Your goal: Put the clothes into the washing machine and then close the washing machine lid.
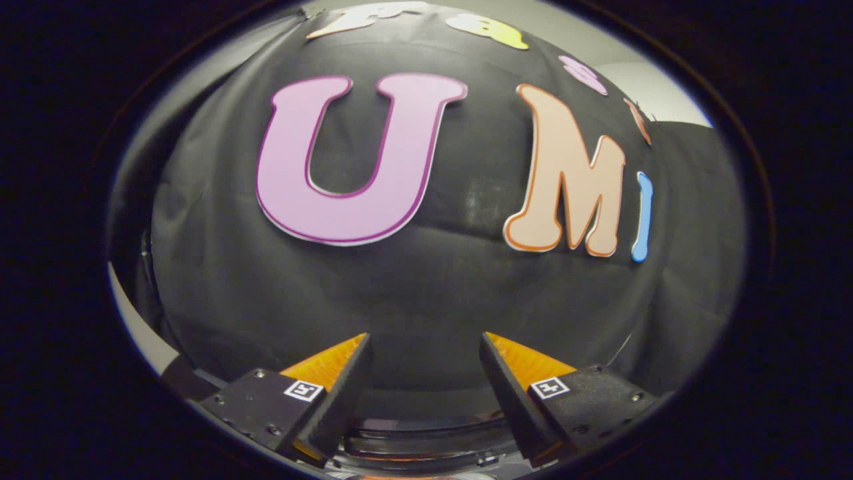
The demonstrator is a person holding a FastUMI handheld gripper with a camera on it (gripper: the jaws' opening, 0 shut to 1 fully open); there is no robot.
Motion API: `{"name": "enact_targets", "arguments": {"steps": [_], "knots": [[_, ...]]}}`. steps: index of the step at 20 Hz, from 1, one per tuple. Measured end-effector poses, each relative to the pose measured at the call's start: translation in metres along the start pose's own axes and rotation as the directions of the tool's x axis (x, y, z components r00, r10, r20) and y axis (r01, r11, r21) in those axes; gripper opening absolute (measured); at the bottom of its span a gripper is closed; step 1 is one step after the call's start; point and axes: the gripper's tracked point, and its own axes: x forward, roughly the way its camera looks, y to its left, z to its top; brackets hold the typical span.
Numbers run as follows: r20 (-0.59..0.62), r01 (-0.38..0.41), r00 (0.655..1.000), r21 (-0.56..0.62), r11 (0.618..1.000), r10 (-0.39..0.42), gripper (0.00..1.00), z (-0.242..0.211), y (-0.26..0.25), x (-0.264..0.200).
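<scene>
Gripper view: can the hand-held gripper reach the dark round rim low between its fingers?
Probably yes. The hand-held gripper stands open, and the dark round rim lies close below it with nothing between. It faces the black cloth wall, so it must tilt down.

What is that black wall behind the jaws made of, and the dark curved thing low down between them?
The black wall looks like matte woven cloth: it shows soft folds and creases and barely reflects light. The dark curved thing seems glossy hard plastic or glass, judging by its bright highlights along smooth rims; which one I cannot tell. The gripper has its jaws open, holding nothing.
</scene>
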Motion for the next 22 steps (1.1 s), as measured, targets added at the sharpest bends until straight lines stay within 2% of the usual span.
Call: {"name": "enact_targets", "arguments": {"steps": [2,3,4,6,7,9,10,12,18,22], "knots": [[-0.033,-0.029,0.999,0.141,0.99,0.034,0.98,-0.012,0.002,0.002],[-0.09,-0.051,0.993,0.278,0.959,0.078,0.99,-0.024,0.01,0.002],[-0.007,-0.082,0.996,0.198,0.977,0.085,1.0,-0.018,0.013,0.0],[-0.033,-0.098,0.994,0.236,0.967,0.108,1.0,-0.028,0.013,-0.009],[-0.007,-0.114,0.993,0.222,0.968,0.118,1.0,-0.014,0.004,-0.001],[0.002,-0.119,0.993,0.167,0.979,0.121,1.0,-0.015,0.0,-0.004],[0.004,-0.108,0.994,0.213,0.971,0.11,1.0,-0.015,-0.001,-0.005],[0.025,-0.096,0.995,0.187,0.978,0.093,1.0,-0.017,-0.004,-0.009],[0.054,-0.051,0.998,0.204,0.978,0.041,1.0,-0.013,-0.005,-0.018],[0.095,-0.061,0.995,0.208,0.976,0.042,1.0,-0.011,-0.005,-0.019]]}}
